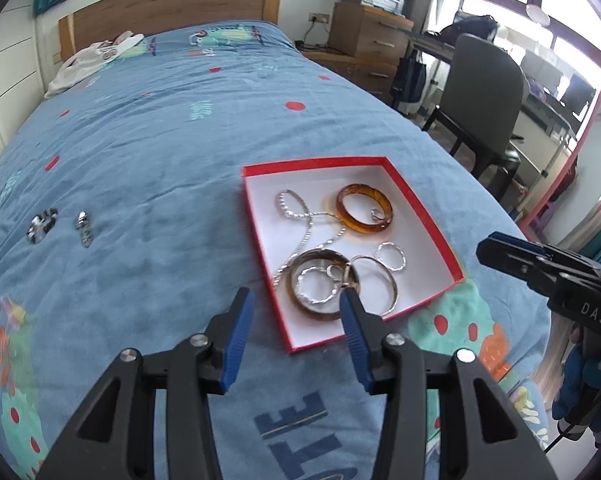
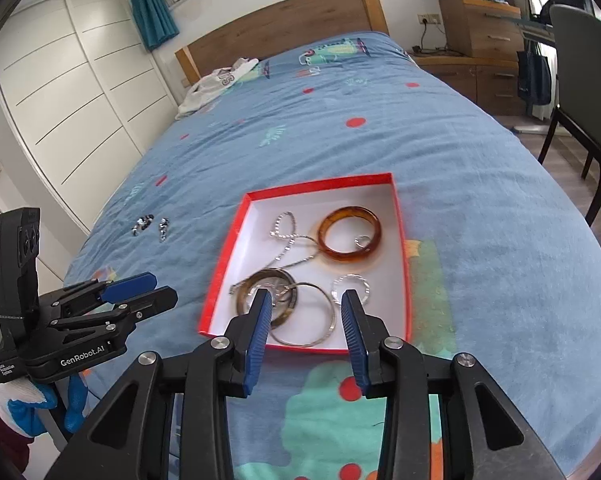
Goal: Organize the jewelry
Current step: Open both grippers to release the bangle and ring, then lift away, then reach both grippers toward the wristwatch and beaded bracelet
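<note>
A red box with a white inside (image 1: 428,236) (image 2: 400,240) lies on the blue bedspread. It holds an amber bangle (image 1: 364,209) (image 2: 348,239), a silver chain (image 1: 300,216) (image 2: 288,240), a dark brown bangle (image 1: 300,304) (image 2: 244,292), a thin metal bangle (image 1: 390,284) (image 2: 324,328) and a small silver ring bracelet (image 1: 389,255) (image 2: 350,286). Two small dark-and-silver pieces (image 1: 42,224) (image 1: 84,227) (image 2: 142,224) (image 2: 163,227) lie on the bedspread left of the box. My left gripper (image 1: 296,304) is open and empty at the box's near left corner. My right gripper (image 2: 306,304) is open and empty over the box's near edge.
A white garment (image 1: 88,60) (image 2: 216,80) lies near the wooden headboard (image 1: 168,8). A grey chair (image 1: 484,92) and a wooden drawer unit (image 1: 368,40) stand right of the bed. White wardrobe doors (image 2: 60,100) stand on the left.
</note>
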Available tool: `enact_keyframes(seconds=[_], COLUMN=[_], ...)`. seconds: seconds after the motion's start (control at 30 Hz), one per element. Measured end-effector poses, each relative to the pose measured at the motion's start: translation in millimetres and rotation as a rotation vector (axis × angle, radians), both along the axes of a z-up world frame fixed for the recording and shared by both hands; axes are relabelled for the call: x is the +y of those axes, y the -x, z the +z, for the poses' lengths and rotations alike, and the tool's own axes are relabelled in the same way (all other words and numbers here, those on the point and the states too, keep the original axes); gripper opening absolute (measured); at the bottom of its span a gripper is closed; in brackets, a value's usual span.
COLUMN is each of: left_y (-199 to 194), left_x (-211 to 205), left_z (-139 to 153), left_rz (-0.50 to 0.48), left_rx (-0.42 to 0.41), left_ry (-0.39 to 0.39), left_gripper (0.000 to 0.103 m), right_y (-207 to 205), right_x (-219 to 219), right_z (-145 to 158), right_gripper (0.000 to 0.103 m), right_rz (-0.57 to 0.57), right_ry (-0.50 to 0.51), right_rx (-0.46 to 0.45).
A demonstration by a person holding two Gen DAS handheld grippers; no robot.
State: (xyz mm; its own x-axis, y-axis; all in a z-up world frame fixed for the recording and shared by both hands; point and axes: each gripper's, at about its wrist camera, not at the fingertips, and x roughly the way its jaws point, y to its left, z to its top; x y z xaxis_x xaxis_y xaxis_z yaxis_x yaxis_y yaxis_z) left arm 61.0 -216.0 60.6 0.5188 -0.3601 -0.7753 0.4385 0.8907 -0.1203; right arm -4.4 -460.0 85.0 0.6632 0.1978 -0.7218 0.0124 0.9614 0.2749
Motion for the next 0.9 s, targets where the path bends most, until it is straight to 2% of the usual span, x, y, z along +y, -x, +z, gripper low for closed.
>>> enact_keyframes(seconds=[0.43, 0.57, 0.9], left_y=[16, 21, 12], left_x=[86, 117, 205], left_z=[14, 16, 0], left_rz=[0.119, 0.171, 0.306], left_rx=[-0.032, -0.051, -0.039], left_ry=[0.026, 0.020, -0.003], left_gripper=[0.047, 0.048, 0.048], right_y=[5, 4, -17], right_x=[51, 70, 131], right_z=[27, 35, 36], right_gripper=[0.042, 0.046, 0.046], right_rz=[0.048, 0.065, 0.166], right_ry=[0.048, 0.061, 0.100], right_rx=[-0.044, -0.052, -0.028])
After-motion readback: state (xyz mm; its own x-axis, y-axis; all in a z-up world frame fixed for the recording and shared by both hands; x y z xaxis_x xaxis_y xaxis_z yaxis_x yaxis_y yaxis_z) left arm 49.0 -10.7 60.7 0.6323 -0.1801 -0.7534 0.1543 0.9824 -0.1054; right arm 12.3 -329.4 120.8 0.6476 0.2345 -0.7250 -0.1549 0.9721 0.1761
